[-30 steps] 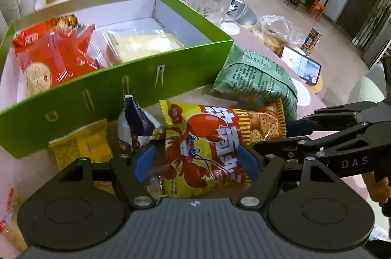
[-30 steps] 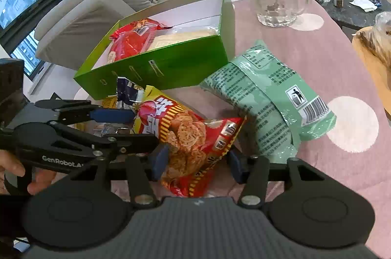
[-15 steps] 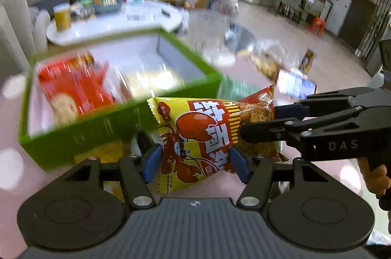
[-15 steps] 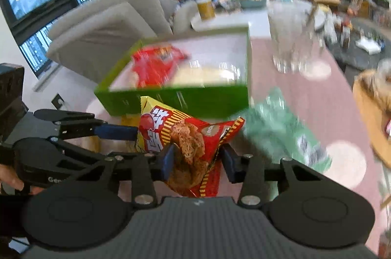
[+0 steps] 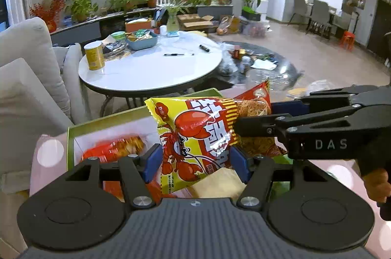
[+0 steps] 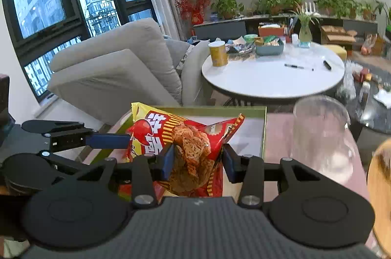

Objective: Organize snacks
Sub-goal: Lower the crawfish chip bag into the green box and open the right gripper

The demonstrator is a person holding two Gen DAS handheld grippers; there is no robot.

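A yellow-and-red crab snack bag hangs in the air over the green box, held at both ends. My left gripper is shut on its yellow end. My right gripper is shut on its red end. In the left wrist view the right gripper reaches in from the right; in the right wrist view the left gripper comes in from the left. Inside the box lie a red snack pack and a pale pack. The green box's rim shows behind the bag.
A clear glass mug stands on the pink table right of the box. Beyond are a round white table with a yellow can and a blue tray, a grey sofa, and a hand on the right gripper.
Both grippers closed on the crab bag as it lay on the table, then lifted it together up and over the green box. The green snack bag has dropped out of view.
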